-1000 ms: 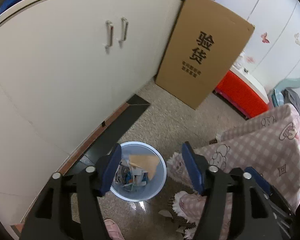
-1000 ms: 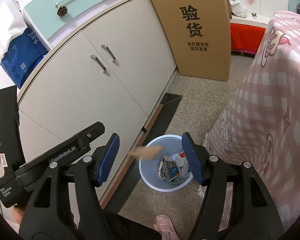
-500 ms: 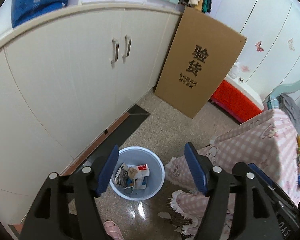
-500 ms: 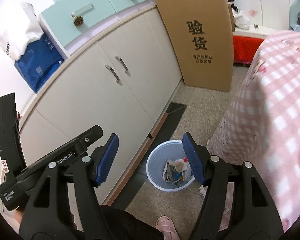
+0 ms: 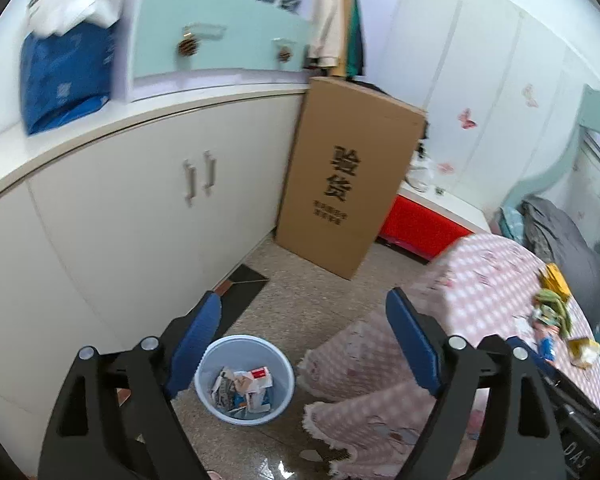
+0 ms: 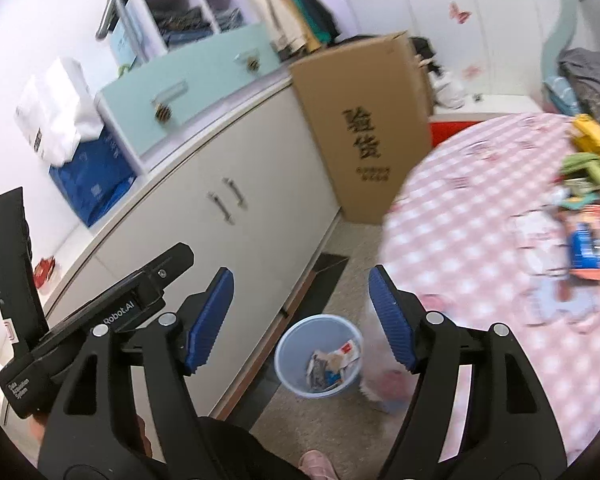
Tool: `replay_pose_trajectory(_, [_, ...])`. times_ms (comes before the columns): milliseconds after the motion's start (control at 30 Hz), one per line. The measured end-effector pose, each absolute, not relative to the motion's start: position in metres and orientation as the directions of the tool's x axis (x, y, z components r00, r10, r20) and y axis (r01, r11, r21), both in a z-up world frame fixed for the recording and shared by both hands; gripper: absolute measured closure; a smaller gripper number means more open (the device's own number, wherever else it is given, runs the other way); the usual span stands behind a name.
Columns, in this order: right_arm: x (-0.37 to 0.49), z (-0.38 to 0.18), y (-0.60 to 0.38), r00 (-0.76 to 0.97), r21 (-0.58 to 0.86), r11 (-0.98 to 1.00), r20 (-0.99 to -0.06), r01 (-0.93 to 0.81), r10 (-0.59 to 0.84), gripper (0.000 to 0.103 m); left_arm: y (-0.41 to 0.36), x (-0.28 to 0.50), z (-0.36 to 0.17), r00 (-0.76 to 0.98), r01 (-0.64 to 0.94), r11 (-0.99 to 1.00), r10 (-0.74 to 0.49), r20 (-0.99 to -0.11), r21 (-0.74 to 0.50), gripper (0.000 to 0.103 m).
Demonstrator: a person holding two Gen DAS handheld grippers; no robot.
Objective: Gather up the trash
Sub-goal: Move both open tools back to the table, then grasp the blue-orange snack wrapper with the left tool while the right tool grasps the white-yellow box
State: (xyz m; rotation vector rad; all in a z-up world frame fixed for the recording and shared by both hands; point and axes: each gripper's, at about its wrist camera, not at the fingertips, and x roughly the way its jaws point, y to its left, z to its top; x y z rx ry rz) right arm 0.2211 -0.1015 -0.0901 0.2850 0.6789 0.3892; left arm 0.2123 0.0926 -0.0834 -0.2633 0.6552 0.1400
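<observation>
The bin (image 5: 244,380) sits on the floor between the cabinet (image 5: 140,216) and the table (image 6: 480,232), already part full of paper scraps. More trash (image 6: 584,240) lies on the table, above and right of the bin. Both the left gripper (image 5: 304,340) and right gripper (image 6: 300,312) hang with jaws apart and empty. Best to reach for the nearest wrapper first, pinching its edge flat.

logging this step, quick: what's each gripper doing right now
Left gripper: open, holding nothing.
Right gripper: open, holding nothing.
</observation>
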Motion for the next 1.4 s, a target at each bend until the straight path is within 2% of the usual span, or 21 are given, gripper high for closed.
replay_pose_trajectory(167, [0.206, -0.088, -0.169, 0.757, 0.368, 0.916, -0.549, -0.162, 0.355, 0.033, 0.03, 0.219, -0.078, 0.765, -0.085, 0.976, -0.066, -0.641, -0.201, 0.019])
replay_pose_trajectory(433, [0.186, -0.096, -0.291, 0.808, 0.372, 0.927, -0.558, 0.04, 0.189, 0.033, -0.09, 0.238, -0.089, 0.7, 0.121, 0.986, -0.169, -0.694, -0.119, 0.019])
replay_pose_trajectory(633, [0.18, -0.105, -0.35, 0.813, 0.392, 0.911, -0.568, 0.129, 0.129, 0.033, -0.166, 0.255, -0.101, 0.657, 0.246, 0.967, -0.219, -0.721, -0.07, 0.018])
replay_pose_trajectory(867, [0.186, -0.118, -0.379, 0.802, 0.414, 0.897, -0.582, 0.153, 0.132, 0.033, -0.219, 0.276, -0.122, 0.612, 0.304, 0.952, -0.227, -0.757, -0.04, 0.018])
replay_pose_trajectory(1100, [0.193, -0.124, -0.388, 0.794, 0.409, 0.899, -0.594, 0.157, 0.132, 0.032, -0.233, 0.295, -0.141, 0.578, 0.305, 0.952, -0.208, -0.789, -0.028, 0.019])
replay_pose_trajectory(1133, [0.192, -0.123, -0.389, 0.794, 0.403, 0.901, -0.595, 0.165, 0.121, 0.031, -0.233, 0.295, -0.142, 0.58, 0.307, 0.951, -0.21, -0.787, -0.027, 0.024])
replay_pose_trajectory(1167, [0.192, -0.123, -0.39, 0.794, 0.396, 0.902, -0.598, 0.175, 0.109, 0.031, -0.232, 0.297, -0.144, 0.569, 0.316, 0.948, -0.224, -0.791, -0.042, 0.038])
replay_pose_trajectory(1200, [0.192, -0.123, -0.391, 0.794, 0.389, 0.903, -0.599, 0.181, 0.099, 0.029, -0.231, 0.296, -0.144, 0.573, 0.317, 0.947, -0.228, -0.787, -0.044, 0.041])
replay_pose_trajectory(1233, [0.191, -0.122, -0.392, 0.795, 0.378, 0.906, -0.601, 0.19, 0.084, 0.027, -0.231, 0.296, -0.143, 0.573, 0.323, 0.945, -0.235, -0.785, -0.048, 0.056])
replay_pose_trajectory(1267, [0.19, -0.122, -0.393, 0.794, 0.363, 0.909, -0.605, 0.205, 0.062, 0.027, -0.231, 0.295, -0.143, 0.572, 0.332, 0.942, -0.24, -0.784, -0.046, 0.065])
replay_pose_trajectory(1333, [0.188, -0.121, -0.395, 0.793, 0.336, 0.913, -0.609, 0.233, 0.022, 0.024, -0.23, 0.294, -0.142, 0.557, 0.347, 0.935, -0.267, -0.786, -0.072, 0.068])
replay_pose_trajectory(1400, [0.187, -0.12, -0.396, 0.791, 0.315, 0.916, -0.611, 0.249, -0.005, 0.021, -0.225, 0.29, -0.139, 0.566, 0.344, 0.934, -0.287, -0.773, -0.095, 0.081])
